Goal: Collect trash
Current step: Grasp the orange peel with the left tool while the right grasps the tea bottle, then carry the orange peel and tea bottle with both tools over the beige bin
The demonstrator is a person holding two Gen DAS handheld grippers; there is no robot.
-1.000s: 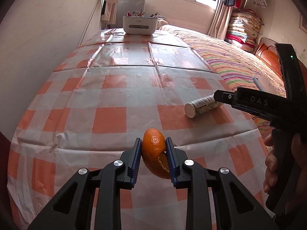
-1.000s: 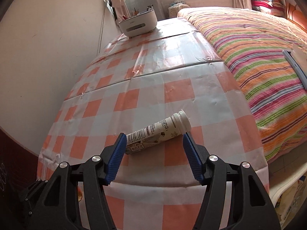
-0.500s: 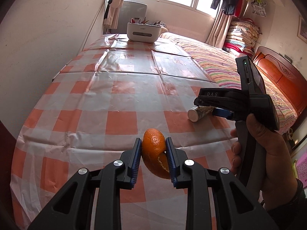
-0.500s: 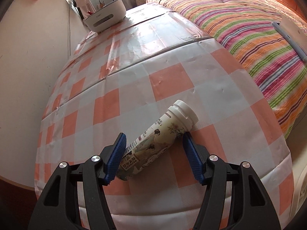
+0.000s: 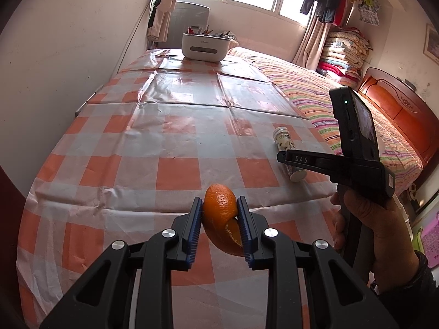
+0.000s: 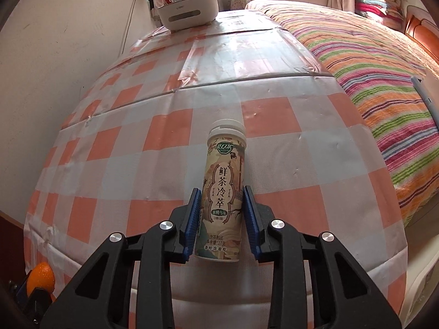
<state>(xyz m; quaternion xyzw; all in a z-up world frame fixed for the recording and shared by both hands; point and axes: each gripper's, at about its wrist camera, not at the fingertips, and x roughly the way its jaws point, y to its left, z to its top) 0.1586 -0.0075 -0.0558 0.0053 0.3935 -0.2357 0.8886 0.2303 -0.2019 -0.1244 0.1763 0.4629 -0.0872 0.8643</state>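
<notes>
My left gripper point(image 5: 220, 210) is shut on a piece of orange peel point(image 5: 221, 211) and holds it above the near edge of the checked tablecloth point(image 5: 175, 148). The peel also shows at the lower left of the right wrist view point(image 6: 41, 275). My right gripper point(image 6: 221, 200) is shut on a beige tea bottle point(image 6: 223, 192) with a white cap, which lies lengthwise between the blue pads point(image 6: 193, 211), cap pointing away. In the left wrist view the bottle point(image 5: 288, 150) lies near the table's right edge under the right gripper's body point(image 5: 329, 164).
A white organiser box point(image 5: 205, 46) with pens stands at the table's far end. A wall runs along the left. A bed with a striped cover point(image 6: 370, 68) lies close on the right, with a wooden headboard point(image 5: 397, 115) beyond.
My right gripper has turned in line with the bottle and closed on it; a moment ago its jaws were wide open around it. The left gripper has pulled back with the peel.
</notes>
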